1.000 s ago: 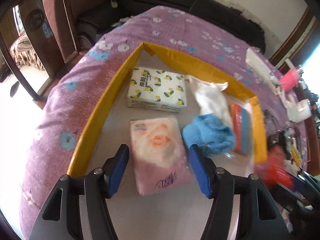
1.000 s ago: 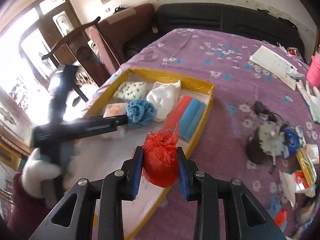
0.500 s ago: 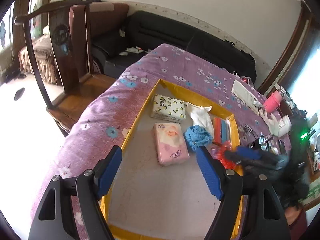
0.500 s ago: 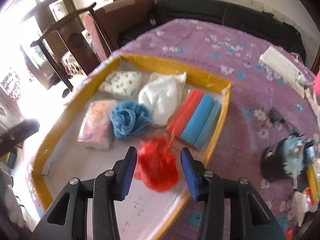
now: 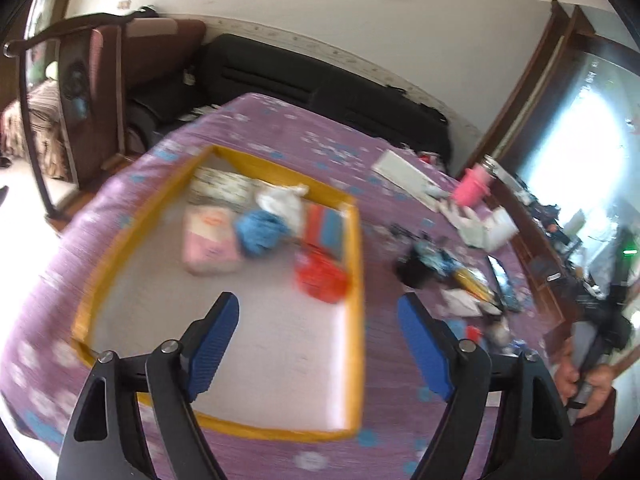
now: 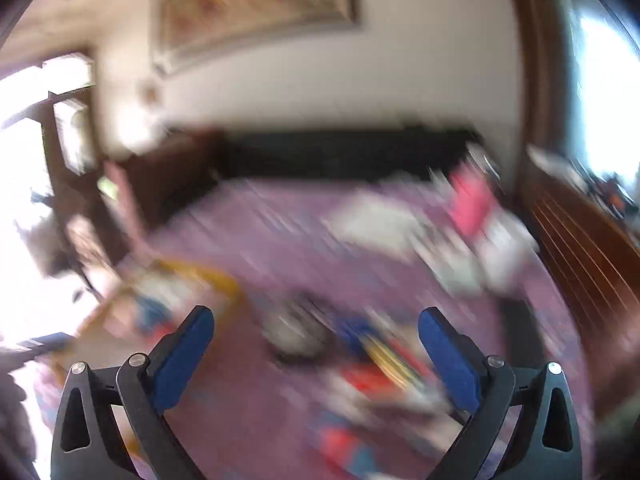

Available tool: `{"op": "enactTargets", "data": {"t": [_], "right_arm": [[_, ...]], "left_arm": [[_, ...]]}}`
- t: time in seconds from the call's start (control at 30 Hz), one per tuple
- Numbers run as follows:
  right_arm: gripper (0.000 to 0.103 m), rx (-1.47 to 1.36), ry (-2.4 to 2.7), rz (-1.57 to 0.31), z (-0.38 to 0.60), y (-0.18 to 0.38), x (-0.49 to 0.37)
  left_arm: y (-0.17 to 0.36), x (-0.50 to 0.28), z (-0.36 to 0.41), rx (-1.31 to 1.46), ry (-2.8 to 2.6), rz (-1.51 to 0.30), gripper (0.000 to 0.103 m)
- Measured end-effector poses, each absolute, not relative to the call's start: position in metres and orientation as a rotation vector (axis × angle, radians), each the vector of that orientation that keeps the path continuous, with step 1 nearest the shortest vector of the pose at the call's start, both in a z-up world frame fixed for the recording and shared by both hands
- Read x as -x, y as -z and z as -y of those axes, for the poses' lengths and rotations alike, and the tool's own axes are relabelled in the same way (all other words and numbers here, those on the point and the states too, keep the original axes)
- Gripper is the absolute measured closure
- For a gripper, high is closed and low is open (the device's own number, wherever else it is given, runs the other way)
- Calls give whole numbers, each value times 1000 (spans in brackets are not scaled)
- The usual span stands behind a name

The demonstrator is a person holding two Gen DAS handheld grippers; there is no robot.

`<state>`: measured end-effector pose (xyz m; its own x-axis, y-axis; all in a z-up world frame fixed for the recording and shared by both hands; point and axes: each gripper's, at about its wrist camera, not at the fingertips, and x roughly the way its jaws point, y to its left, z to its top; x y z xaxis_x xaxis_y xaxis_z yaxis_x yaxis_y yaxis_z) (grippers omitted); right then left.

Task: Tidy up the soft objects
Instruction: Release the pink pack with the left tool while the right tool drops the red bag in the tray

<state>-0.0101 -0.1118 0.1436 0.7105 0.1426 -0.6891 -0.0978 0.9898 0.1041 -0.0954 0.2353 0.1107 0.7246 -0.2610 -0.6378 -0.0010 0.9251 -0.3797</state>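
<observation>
A yellow-rimmed tray (image 5: 356, 264) lies on the purple flowered table. In it are a pink tissue pack (image 5: 210, 240), a patterned tissue pack (image 5: 222, 186), a blue cloth (image 5: 260, 232), a white cloth (image 5: 280, 200), red and blue sponges (image 5: 326, 226) and a red bag (image 5: 320, 278) by the right rim. My left gripper (image 5: 318, 340) is open and empty, raised above the tray's near end. My right gripper (image 6: 316, 350) is open and empty, held high over the table; its view is heavily blurred, with the tray (image 6: 200, 276) at lower left.
Clutter lies on the table right of the tray: a black object (image 5: 414, 270), packets, a pink cup (image 5: 472, 186), a white box (image 5: 402, 174). A wooden chair (image 5: 72, 92) and black sofa (image 5: 320, 96) stand behind. The person's hand holding the other gripper's handle (image 5: 584, 376) is at right.
The right gripper let go of the red bag in the tray, opened wide, and pulled up and away to the right. The left gripper lifted back from the tray and swung right.
</observation>
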Motion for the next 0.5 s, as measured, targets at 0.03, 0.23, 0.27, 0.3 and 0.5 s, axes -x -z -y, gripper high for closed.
{"op": "enactTargets", "data": {"t": [0.03,0.23,0.27,0.3,0.5], "right_arm": [[18,-100,-113,-821,127,-132,8],[38,-258,-163,-999,171,-81,13],[39,-257,-178,-1014,167,-75,12],[39,-246,-190,-1028,161,-70,12],[39,-259,-211,-1010,143,-58,2]], "left_arm": [[-108,95,-224,362,162,-760,22],[-95,100,-168,269,237,-813,22],[-94,101,-163,260,238,-817,22],[-94,102,-161,255,235,-818,22],[-98,113,-163,239,203,-808,22]]}}
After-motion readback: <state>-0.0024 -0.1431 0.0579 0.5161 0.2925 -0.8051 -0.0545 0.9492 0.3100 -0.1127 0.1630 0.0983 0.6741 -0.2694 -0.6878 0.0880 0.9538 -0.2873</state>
